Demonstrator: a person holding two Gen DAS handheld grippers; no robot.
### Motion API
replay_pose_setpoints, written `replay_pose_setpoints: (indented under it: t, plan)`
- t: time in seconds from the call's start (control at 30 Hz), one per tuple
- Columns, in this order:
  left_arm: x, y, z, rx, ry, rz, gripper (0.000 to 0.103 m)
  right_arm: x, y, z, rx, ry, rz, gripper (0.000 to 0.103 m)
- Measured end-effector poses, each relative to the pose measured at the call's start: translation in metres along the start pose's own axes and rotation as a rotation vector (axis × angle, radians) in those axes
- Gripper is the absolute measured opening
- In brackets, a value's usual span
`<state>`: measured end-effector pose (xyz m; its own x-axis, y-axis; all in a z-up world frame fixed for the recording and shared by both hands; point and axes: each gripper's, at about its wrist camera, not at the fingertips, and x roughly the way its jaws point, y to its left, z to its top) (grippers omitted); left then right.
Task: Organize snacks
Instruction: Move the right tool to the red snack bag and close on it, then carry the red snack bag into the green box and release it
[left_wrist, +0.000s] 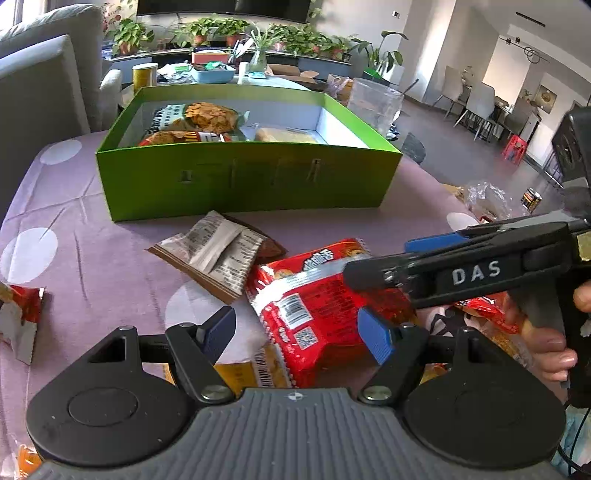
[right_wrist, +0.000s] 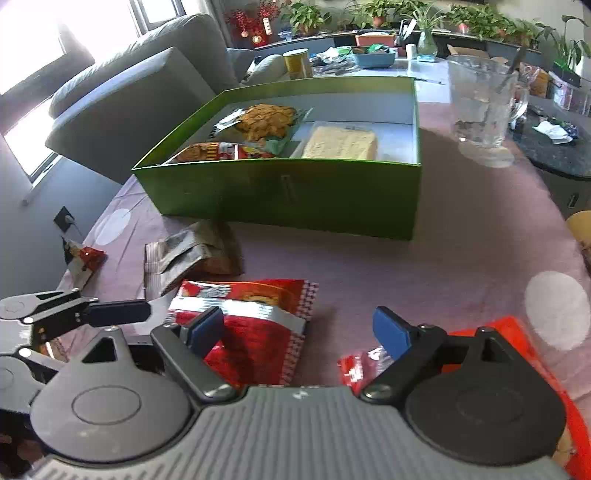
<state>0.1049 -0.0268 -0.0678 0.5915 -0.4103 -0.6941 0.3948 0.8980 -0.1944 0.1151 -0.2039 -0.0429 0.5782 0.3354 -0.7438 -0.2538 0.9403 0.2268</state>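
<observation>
Lying crinkled on the mauve, white-dotted tablecloth (left_wrist: 92, 221), a glossy red foil snack packet (left_wrist: 314, 314) sits between the parted blue pads of the left gripper (left_wrist: 299, 332), which do not press it. The right gripper (right_wrist: 299, 332) also stands apart over the same packet's far edge, gripping nothing. A brown paper-like packet (left_wrist: 221, 254) rests just beside it. Behind, the rectangular green cardboard box (left_wrist: 251, 181) already holds biscuit packs (left_wrist: 207, 118)
</observation>
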Motion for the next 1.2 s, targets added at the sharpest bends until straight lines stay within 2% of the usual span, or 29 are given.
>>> replay_pose_setpoints:
  t: [0.17,0.27,0.33,0.53,1.0,1.2]
  plan:
    - [0.004,-0.001,-0.002,-0.018,0.028,-0.076,0.07,0.008,0.01,-0.003,-0.017,0.032,0.058,0.074]
    - [0.007,-0.008,-0.005,0.009,0.03,-0.062,0.07,0.009,0.017,-0.005,-0.026,0.038,0.101,0.073]
    - [0.006,-0.01,-0.005,0.008,0.028,-0.066,0.069,0.006,0.018,-0.005,-0.018,0.043,0.139,0.063]
    - [-0.006,-0.017,-0.003,0.026,-0.007,-0.06,0.068,-0.003,0.016,-0.006,0.027,0.04,0.169,0.056]
    - [-0.034,-0.035,0.021,0.098,-0.123,-0.045,0.068,-0.038,0.019,0.006,0.049,-0.088,0.189,0.056]
    - [-0.033,-0.039,0.032,0.118,-0.136,-0.035,0.068,-0.044,0.012,0.015,0.061,-0.12,0.198,0.056]
